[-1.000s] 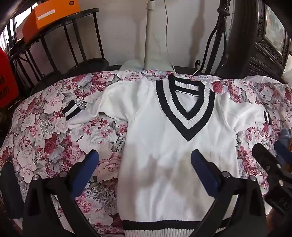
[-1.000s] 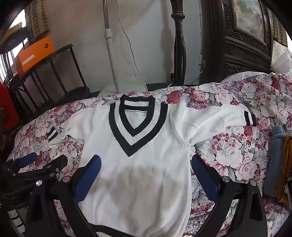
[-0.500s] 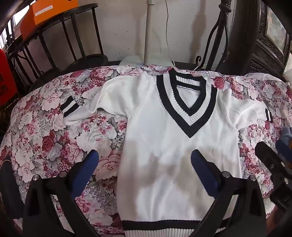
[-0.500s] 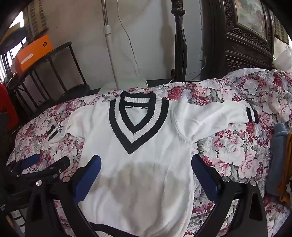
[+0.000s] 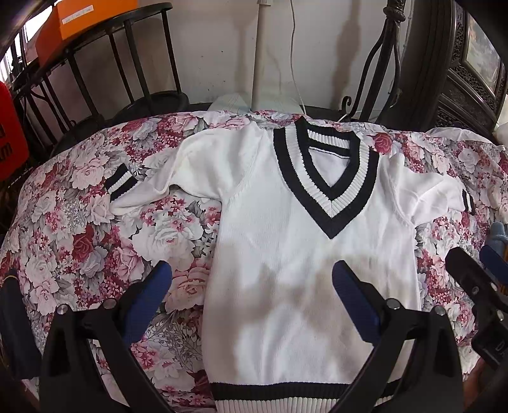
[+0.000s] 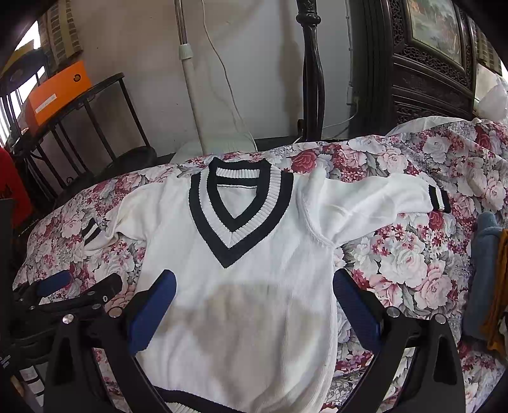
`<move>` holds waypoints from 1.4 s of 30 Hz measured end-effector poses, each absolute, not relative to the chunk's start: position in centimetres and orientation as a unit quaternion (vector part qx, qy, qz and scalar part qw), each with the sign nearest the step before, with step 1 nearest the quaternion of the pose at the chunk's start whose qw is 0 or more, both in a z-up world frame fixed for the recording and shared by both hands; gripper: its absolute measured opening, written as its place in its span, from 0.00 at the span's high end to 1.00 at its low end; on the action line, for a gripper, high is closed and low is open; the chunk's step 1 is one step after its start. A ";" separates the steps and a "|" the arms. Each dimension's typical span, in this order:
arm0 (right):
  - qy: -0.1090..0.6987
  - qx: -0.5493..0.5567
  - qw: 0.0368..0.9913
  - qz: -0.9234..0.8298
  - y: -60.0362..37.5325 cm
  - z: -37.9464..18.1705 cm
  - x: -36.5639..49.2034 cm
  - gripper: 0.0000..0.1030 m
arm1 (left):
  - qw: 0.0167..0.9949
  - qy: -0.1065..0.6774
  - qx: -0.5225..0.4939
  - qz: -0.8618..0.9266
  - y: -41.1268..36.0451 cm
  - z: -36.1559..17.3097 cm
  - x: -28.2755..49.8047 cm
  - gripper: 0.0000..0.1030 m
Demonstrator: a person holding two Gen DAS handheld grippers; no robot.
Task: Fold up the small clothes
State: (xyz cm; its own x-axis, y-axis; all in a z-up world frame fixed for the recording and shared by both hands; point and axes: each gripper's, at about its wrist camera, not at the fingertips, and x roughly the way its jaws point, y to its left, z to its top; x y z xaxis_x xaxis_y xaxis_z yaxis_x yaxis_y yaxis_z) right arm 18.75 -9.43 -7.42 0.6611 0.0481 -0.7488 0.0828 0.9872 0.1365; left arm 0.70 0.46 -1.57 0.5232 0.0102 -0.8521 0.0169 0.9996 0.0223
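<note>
A small white V-neck sweater (image 5: 285, 254) with black trim lies flat, front up, on a floral cloth (image 5: 95, 247); it also shows in the right wrist view (image 6: 247, 286). Its sleeves spread out to both sides, with striped cuffs at the left (image 5: 119, 182) and right (image 6: 438, 198). My left gripper (image 5: 250, 279) is open and empty above the sweater's lower left side. My right gripper (image 6: 254, 292) is open and empty above the sweater's lower body. Each gripper shows at the edge of the other's view.
A black metal rack (image 5: 95, 63) with an orange box (image 5: 73, 16) stands at the back left. A white pole (image 6: 190, 95) and a dark carved cabinet (image 6: 428, 63) stand behind. Folded blue and mustard clothes (image 6: 485, 273) lie at the right edge.
Both grippers have drifted slightly; the sweater sits a little lower in both views. The sweater itself has not moved and both grippers stay open.
</note>
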 end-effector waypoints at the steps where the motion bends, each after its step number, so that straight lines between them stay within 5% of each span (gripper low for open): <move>1: 0.412 0.079 0.908 -0.009 -9.5 -7.4 18.7 0.03 | 0.873 0.488 0.014 -0.002 0.5 -1.6 0.7 0.04; 42: 0.418 0.086 0.904 -0.010 -9.6 -8.2 18.8 0.03 | 0.871 0.492 0.013 0.001 0.9 -2.1 0.5 0.04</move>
State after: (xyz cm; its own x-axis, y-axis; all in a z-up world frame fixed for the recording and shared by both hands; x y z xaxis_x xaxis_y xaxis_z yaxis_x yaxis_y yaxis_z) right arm 18.79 -9.63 -8.23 0.6498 0.0535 -0.7582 0.0902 0.9851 0.1467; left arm 0.50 0.86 -2.14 0.5165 0.0143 -0.8562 0.0116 0.9997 0.0237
